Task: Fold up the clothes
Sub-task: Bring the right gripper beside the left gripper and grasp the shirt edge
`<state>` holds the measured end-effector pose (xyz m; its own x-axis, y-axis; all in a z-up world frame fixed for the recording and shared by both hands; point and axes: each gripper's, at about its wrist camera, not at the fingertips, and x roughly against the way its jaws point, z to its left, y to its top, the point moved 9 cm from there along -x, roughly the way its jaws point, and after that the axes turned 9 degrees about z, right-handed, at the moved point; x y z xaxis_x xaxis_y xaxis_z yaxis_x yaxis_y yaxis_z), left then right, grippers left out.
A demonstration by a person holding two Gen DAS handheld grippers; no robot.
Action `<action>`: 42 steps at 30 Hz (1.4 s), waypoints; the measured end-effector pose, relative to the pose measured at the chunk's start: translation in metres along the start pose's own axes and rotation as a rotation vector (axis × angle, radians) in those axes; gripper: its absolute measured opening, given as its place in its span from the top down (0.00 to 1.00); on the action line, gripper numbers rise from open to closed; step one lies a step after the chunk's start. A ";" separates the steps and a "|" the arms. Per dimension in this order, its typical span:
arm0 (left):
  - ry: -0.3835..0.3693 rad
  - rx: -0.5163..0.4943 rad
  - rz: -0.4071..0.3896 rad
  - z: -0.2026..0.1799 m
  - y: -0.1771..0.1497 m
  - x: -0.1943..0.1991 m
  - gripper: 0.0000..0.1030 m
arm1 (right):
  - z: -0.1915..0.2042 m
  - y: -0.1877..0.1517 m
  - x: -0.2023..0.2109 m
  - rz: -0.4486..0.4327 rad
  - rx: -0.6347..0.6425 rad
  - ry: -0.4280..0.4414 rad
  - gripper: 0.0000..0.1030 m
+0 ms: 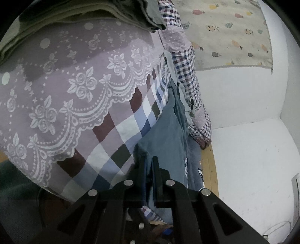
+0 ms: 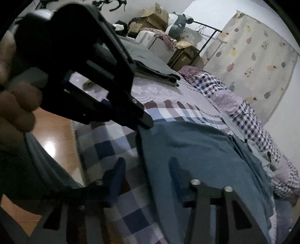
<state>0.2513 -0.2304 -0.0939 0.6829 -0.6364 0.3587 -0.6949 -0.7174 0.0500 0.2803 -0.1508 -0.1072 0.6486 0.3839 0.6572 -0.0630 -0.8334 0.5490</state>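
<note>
Folded olive pile (image 1: 56, 22) blocks the bedspread's (image 1: 116, 131) far end.

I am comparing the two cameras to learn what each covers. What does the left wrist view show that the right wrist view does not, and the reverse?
Only the left wrist view shows the white floral lace trim close up and the left gripper shut on the blue-grey cotton garment.

Only the right wrist view shows the brown cardboard boxes, the open right gripper and a hand.

Both show the garment, the checked bedspread, the folded grey-green clothes and the pineapple-print cloth.
</note>
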 end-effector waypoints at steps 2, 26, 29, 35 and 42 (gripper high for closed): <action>0.002 0.002 0.002 0.001 -0.001 0.001 0.96 | 0.000 0.001 -0.003 0.002 0.025 -0.029 0.68; 0.000 -0.022 0.040 -0.010 -0.011 -0.011 0.28 | -0.001 0.017 0.010 -0.028 0.085 -0.016 0.98; -0.004 -0.040 0.038 -0.014 -0.010 -0.013 0.28 | 0.004 0.020 0.013 -0.036 0.102 -0.017 0.98; 0.021 -0.036 0.037 -0.013 -0.005 -0.024 0.50 | 0.014 0.022 0.016 -0.040 0.119 -0.001 0.98; 0.065 -0.043 0.029 -0.014 -0.003 -0.025 0.96 | 0.016 0.014 0.021 -0.031 0.115 -0.013 0.97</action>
<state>0.2337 -0.2082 -0.0898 0.6473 -0.6362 0.4199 -0.7242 -0.6851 0.0783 0.3050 -0.1612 -0.0937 0.6589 0.4058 0.6334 0.0441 -0.8614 0.5060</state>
